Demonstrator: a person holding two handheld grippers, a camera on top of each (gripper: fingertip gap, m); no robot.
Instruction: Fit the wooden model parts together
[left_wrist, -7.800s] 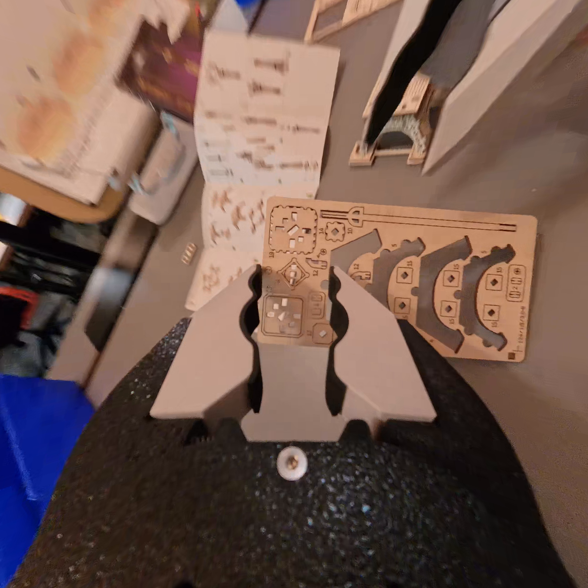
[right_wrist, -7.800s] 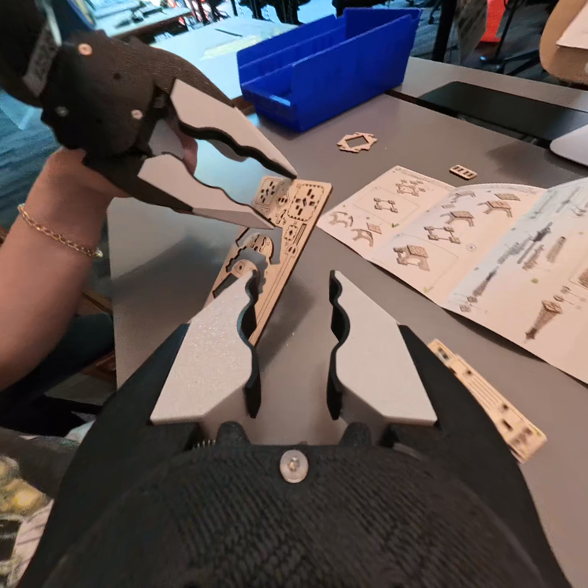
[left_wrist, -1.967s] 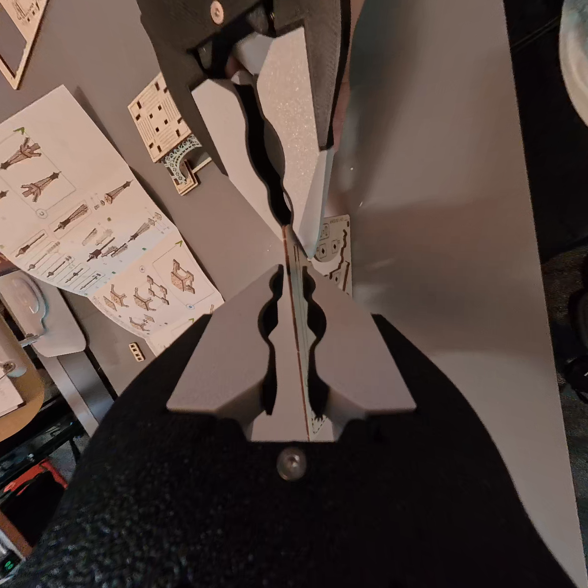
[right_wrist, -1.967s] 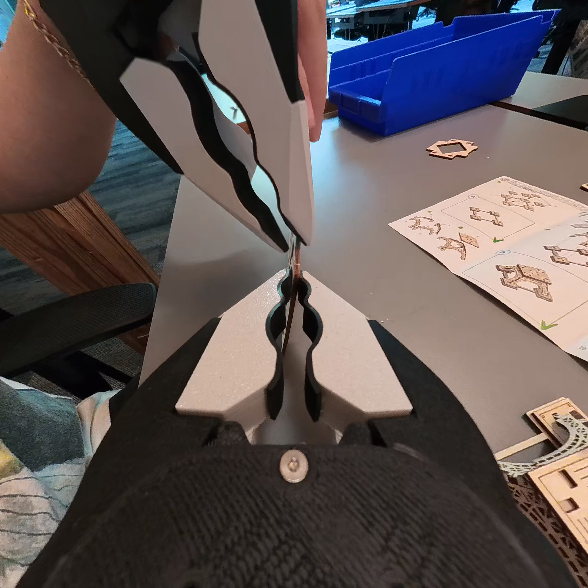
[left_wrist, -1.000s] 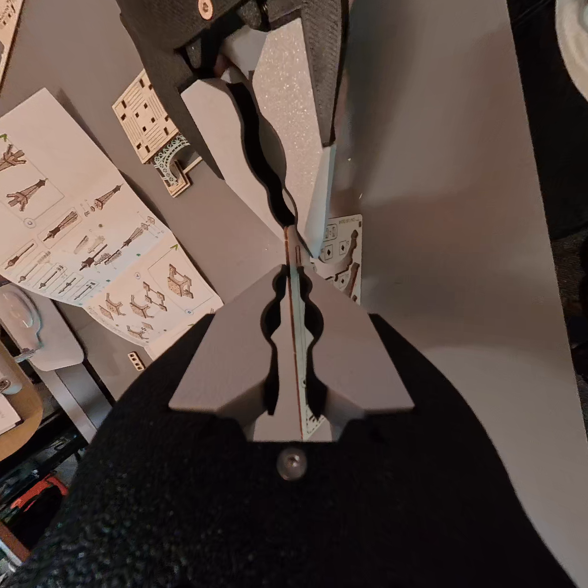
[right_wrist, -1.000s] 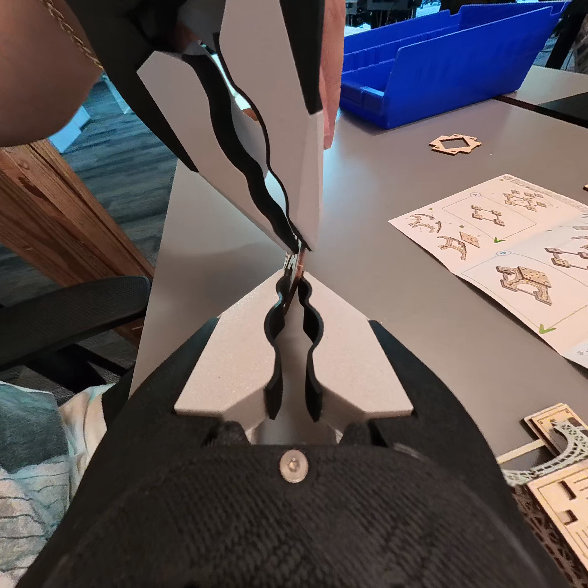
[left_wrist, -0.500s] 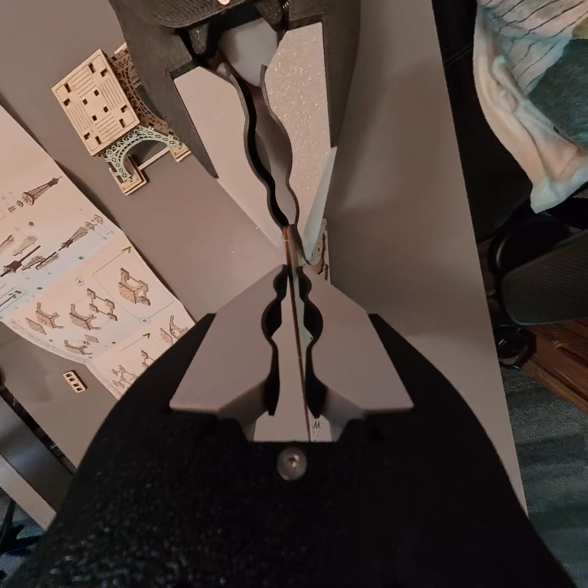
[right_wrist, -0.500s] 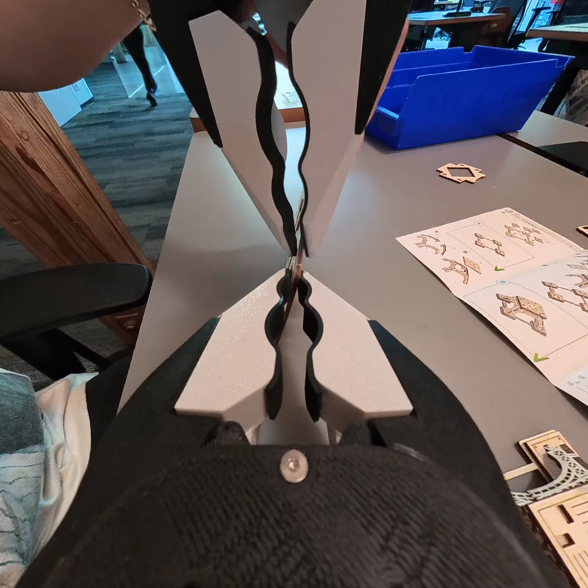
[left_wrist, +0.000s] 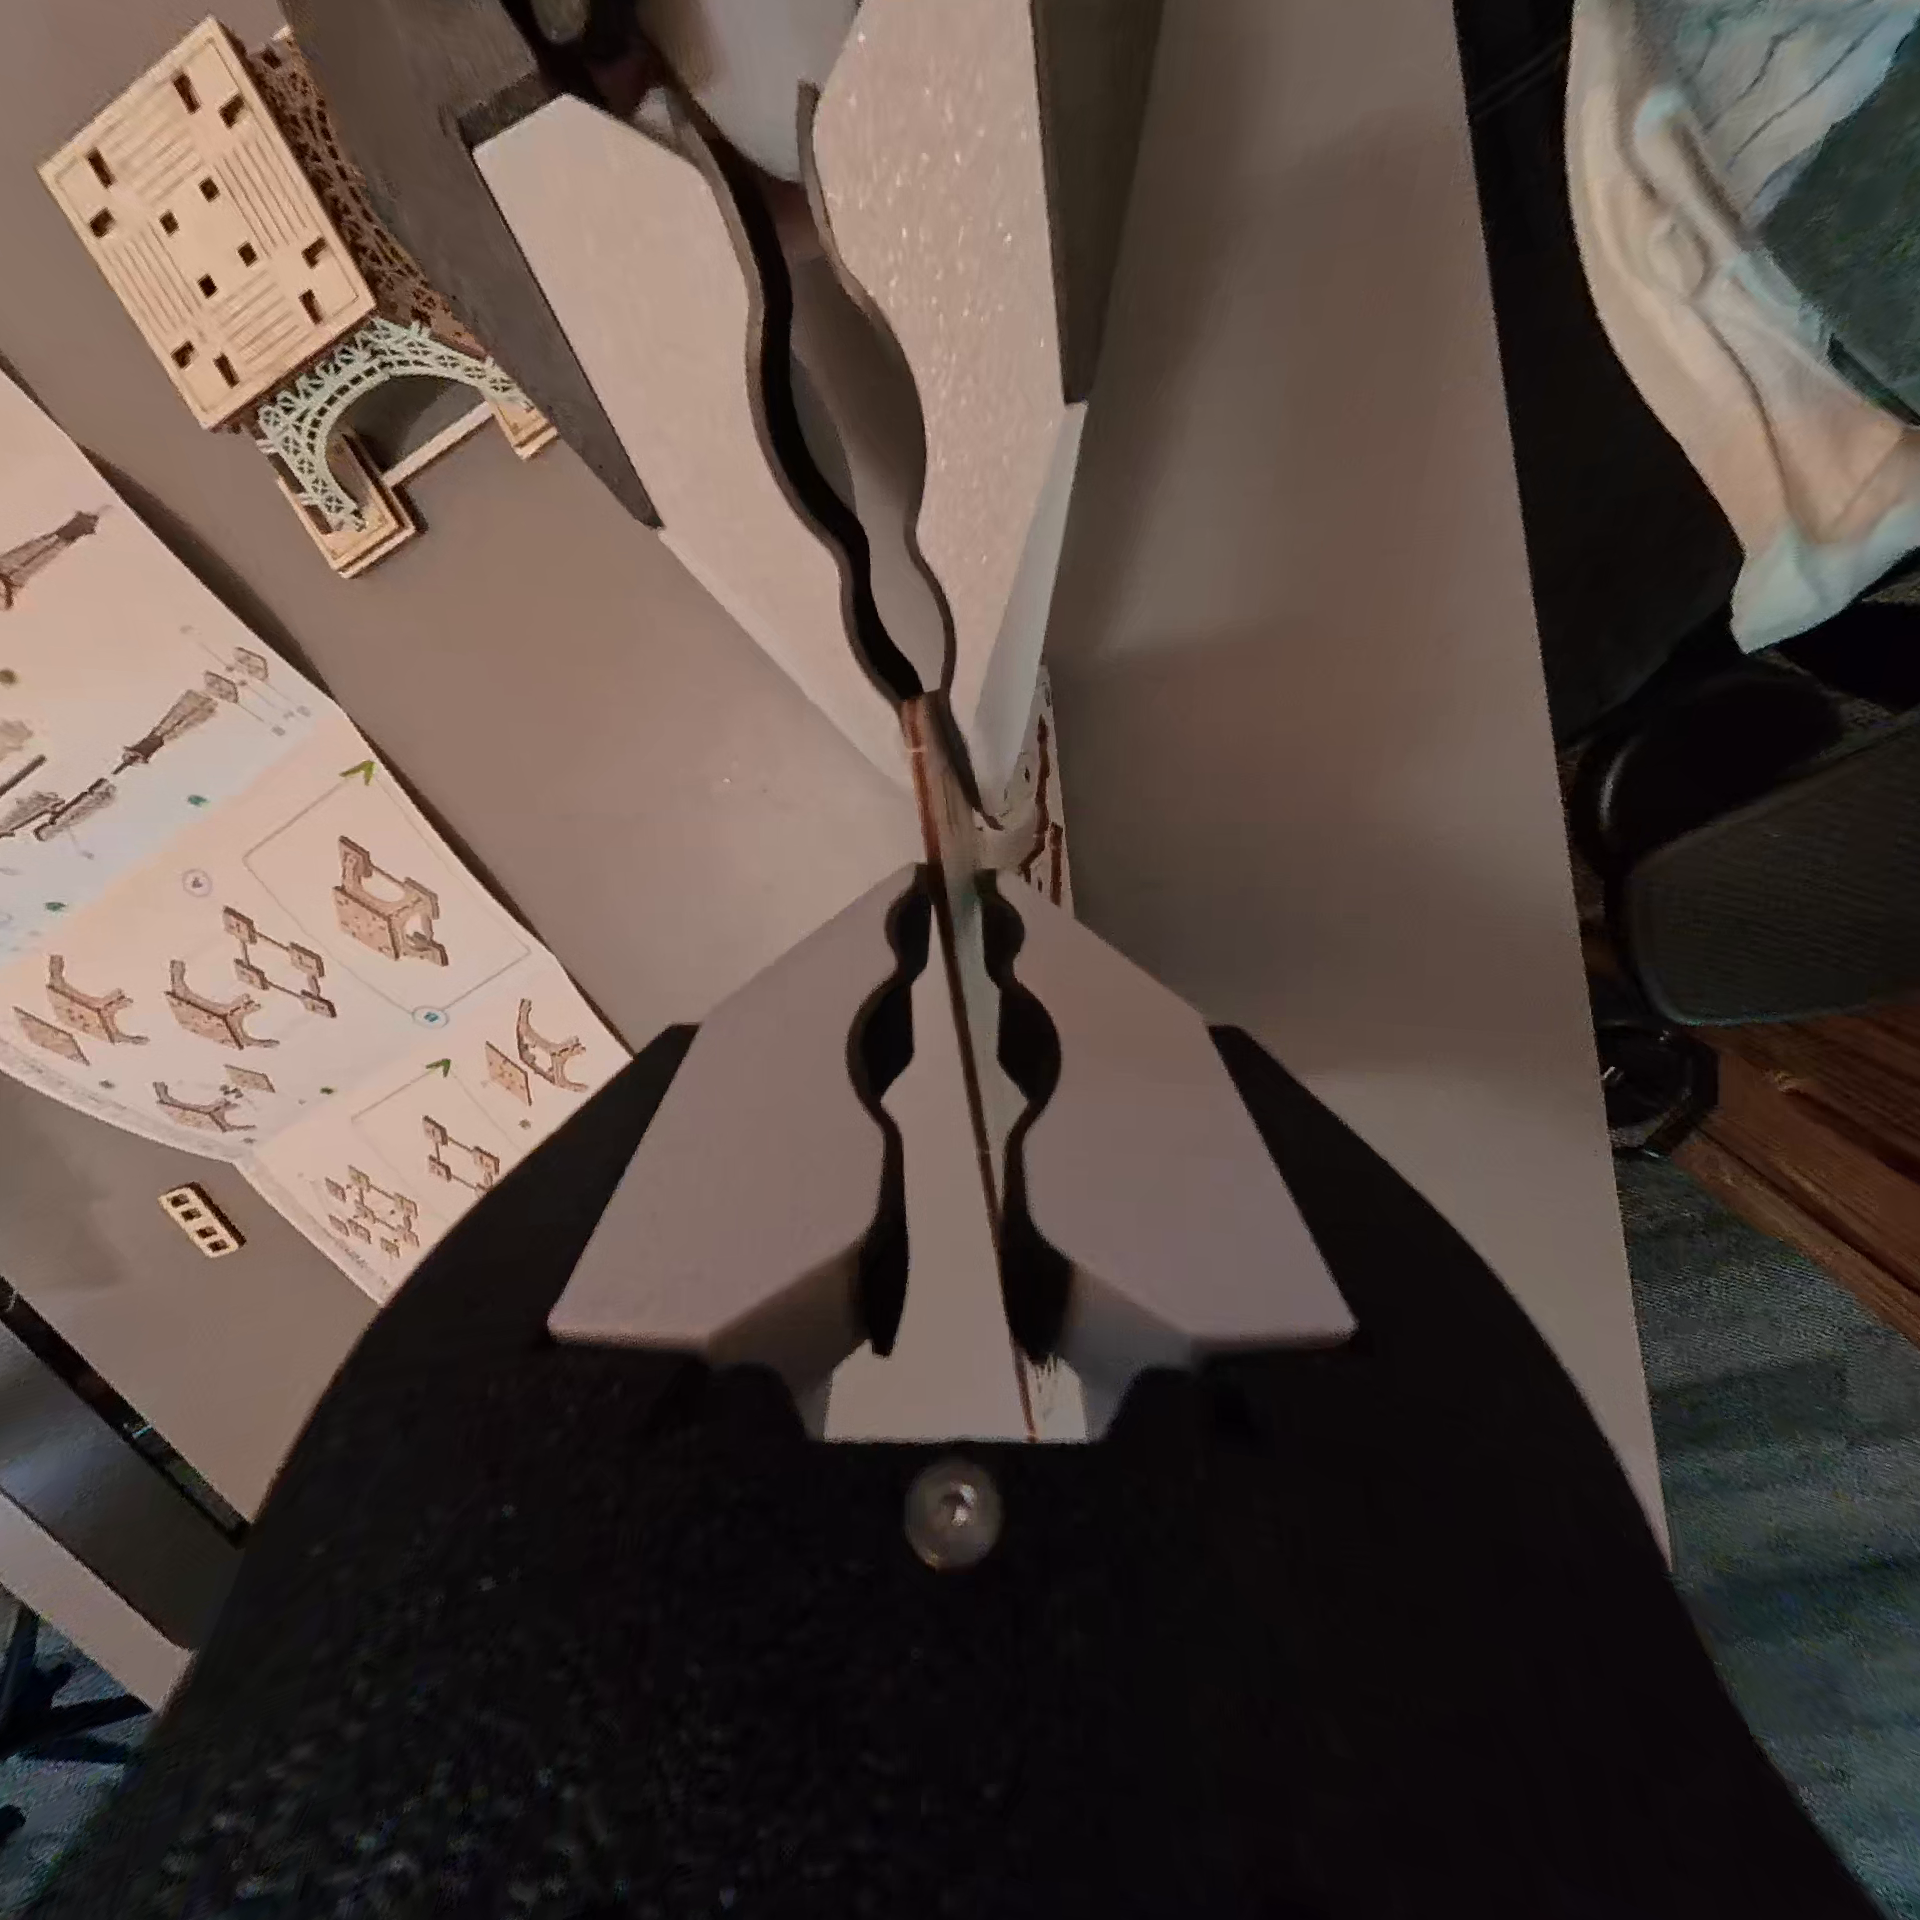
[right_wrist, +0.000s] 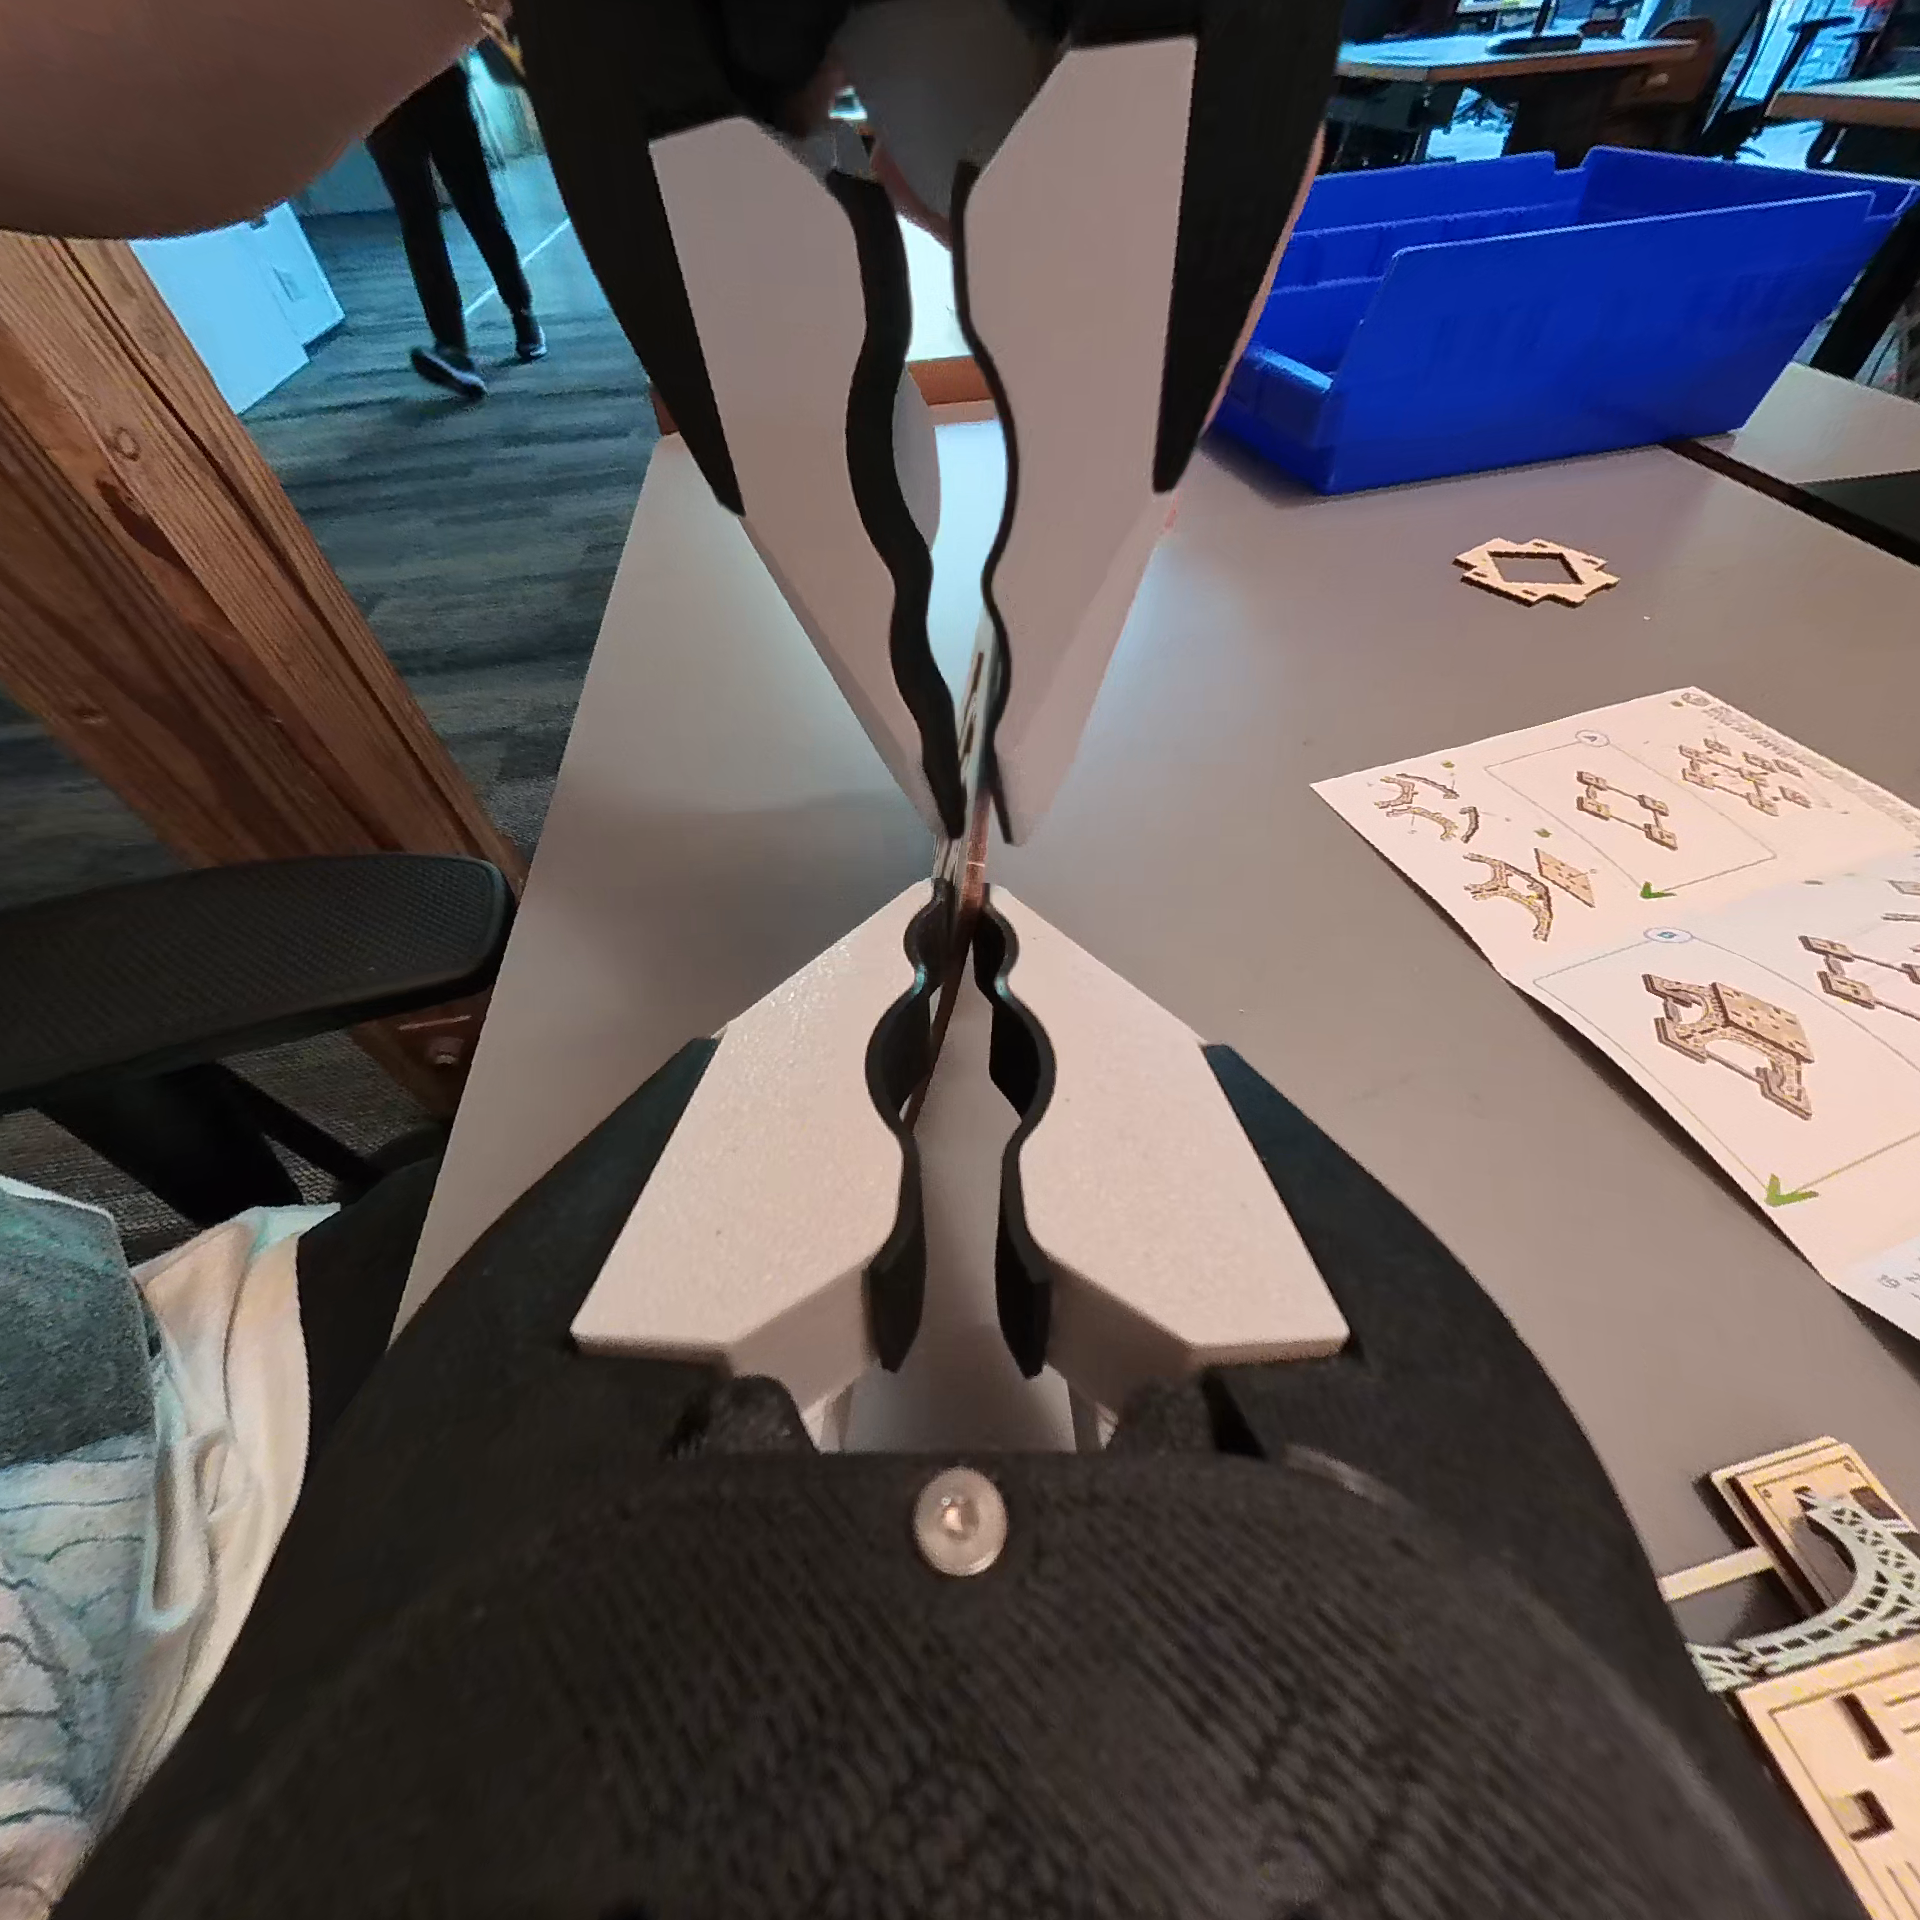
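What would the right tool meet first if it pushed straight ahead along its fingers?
Most likely the left tool, whose tips face it nearly tip to tip. Both are shut on the same thin wooden parts sheet, held edge-on between them; the exact gap is unclear.

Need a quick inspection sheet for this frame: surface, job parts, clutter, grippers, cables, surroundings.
Surface: grey table, mostly bare near the grippers.
Job's things: wooden parts sheet held on edge above the table by both grippers; partly built tower base stands on the table; small diamond-shaped frame piece lies loose.
Clutter: instruction leaflet unfolded flat; blue bin at the far edge; small slotted wooden piece.
Grippers: left gripper shut on the sheet; right gripper shut on the same sheet from the opposite side, tips nearly meeting.
Cables: nothing seen.
Surroundings: black chair armrest, wooden post, carpet, a person walking in the background.
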